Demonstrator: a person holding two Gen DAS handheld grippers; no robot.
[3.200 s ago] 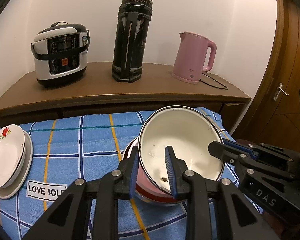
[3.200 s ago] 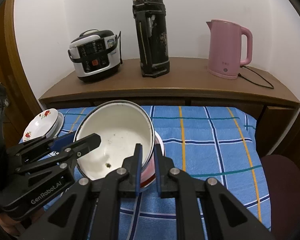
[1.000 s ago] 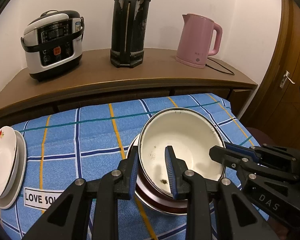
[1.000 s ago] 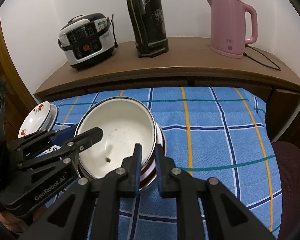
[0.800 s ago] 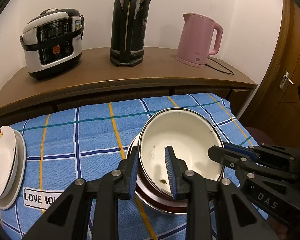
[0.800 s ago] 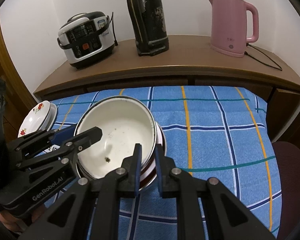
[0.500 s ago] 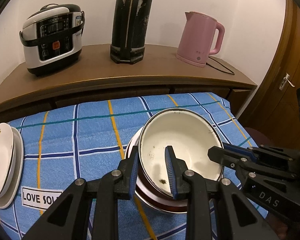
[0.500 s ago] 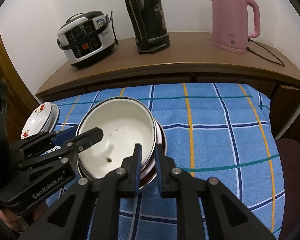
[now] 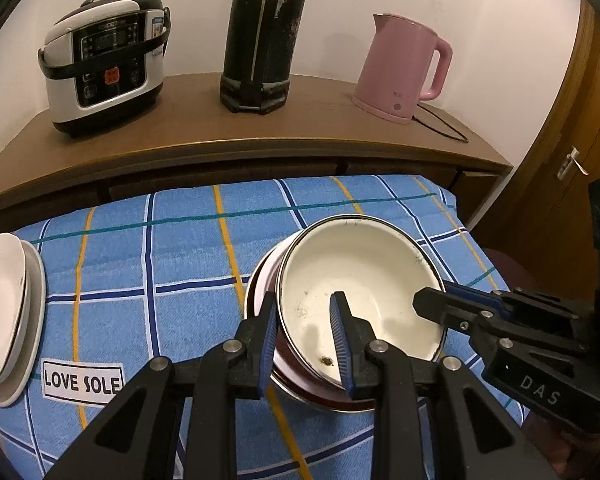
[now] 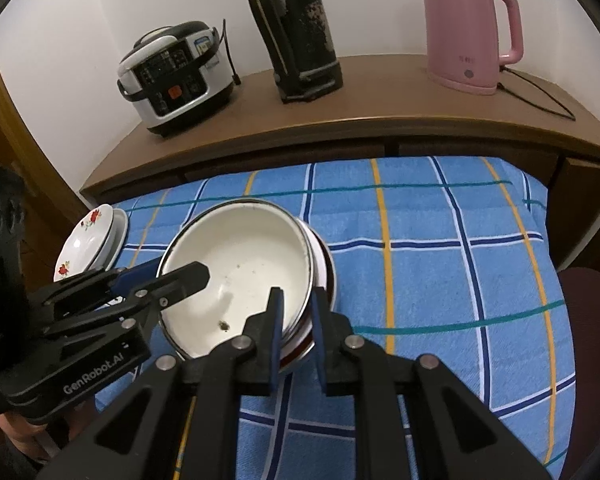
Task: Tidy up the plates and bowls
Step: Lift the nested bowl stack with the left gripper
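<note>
A white enamel bowl [image 9: 364,280] with a dark rim sits nested in a stack of bowls [image 9: 260,292] on the blue checked cloth. My left gripper [image 9: 306,340] straddles its left rim, one finger inside, one outside, with a gap. My right gripper [image 10: 296,332] straddles its right rim [image 10: 306,264] the same way. The bowl [image 10: 236,272] shows in the right wrist view too. A stack of white plates with red flowers [image 9: 0,304] lies at the cloth's left edge, also in the right wrist view [image 10: 88,240].
A wooden shelf [image 9: 240,136] behind the table carries a rice cooker [image 9: 104,60], a black thermos [image 9: 260,36] and a pink kettle [image 9: 404,68]. A wooden door [image 9: 572,152] is at the right. A "LOVE SOLE" label [image 9: 82,382] is on the cloth.
The white bowl has come down from a tilt and now sits level in the stack. Both grippers stay on its rim, and their fingers have opened a little.
</note>
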